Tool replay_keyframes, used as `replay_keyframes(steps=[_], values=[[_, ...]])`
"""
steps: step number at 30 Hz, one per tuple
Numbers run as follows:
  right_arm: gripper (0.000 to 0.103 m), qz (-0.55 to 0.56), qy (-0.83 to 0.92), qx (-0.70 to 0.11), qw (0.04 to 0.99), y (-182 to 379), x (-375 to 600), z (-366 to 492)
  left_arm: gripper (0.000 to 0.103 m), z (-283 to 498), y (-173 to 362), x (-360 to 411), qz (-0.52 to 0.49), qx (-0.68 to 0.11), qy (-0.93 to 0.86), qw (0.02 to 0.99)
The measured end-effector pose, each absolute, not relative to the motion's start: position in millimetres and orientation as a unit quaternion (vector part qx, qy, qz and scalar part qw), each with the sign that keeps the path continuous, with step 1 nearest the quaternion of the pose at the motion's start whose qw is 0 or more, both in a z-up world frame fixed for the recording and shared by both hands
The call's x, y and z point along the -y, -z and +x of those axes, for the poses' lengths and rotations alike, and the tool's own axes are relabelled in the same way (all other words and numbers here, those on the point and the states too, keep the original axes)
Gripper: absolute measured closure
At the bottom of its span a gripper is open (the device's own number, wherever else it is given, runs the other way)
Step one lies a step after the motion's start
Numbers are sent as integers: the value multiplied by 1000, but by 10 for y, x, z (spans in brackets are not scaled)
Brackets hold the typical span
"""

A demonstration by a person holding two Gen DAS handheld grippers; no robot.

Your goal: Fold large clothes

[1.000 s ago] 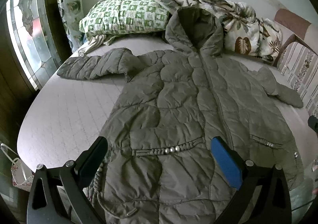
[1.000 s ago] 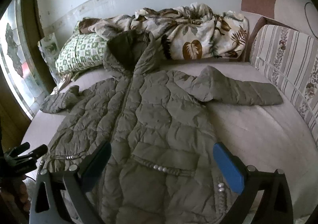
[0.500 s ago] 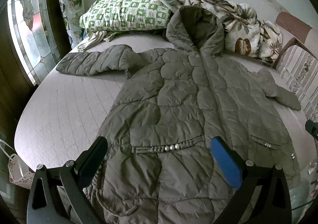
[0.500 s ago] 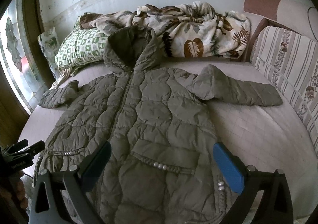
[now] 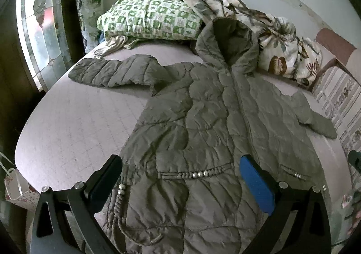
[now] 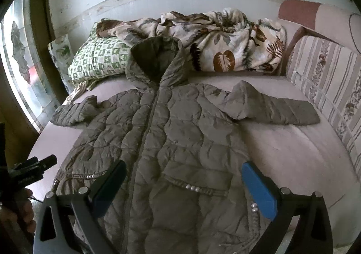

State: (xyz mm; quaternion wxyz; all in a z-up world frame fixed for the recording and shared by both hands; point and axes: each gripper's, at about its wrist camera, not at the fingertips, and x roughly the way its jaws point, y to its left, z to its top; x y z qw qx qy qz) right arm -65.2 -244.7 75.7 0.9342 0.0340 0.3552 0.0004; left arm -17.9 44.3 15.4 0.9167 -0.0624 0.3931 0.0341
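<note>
A large olive quilted hooded coat (image 5: 203, 123) lies flat, front up and zipped, on the bed (image 5: 74, 123). Its sleeves are spread out to both sides and its hood points at the pillows. It also shows in the right wrist view (image 6: 176, 141). My left gripper (image 5: 180, 177) is open and empty, above the coat's lower left part near the hem. My right gripper (image 6: 183, 183) is open and empty, above the coat's lower right part. The left gripper shows at the left edge of the right wrist view (image 6: 29, 168).
A green checked pillow (image 5: 149, 19) and a crumpled leaf-print blanket (image 6: 225, 40) lie at the head of the bed. A striped sofa back (image 6: 327, 78) runs along the right. A stained-glass window (image 5: 38, 28) is on the left. A bag (image 5: 15, 188) hangs off the bed's near left edge.
Both grippers have moved a little forward and up over the coat's hem. The coat has not moved and both grippers stay open.
</note>
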Motion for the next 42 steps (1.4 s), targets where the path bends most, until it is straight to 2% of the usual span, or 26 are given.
replay_keyframes(steps=[42], values=[[0, 8, -37, -372, 927, -751, 2072, -136, 0, 243, 6, -881, -92, -428, -67, 897]])
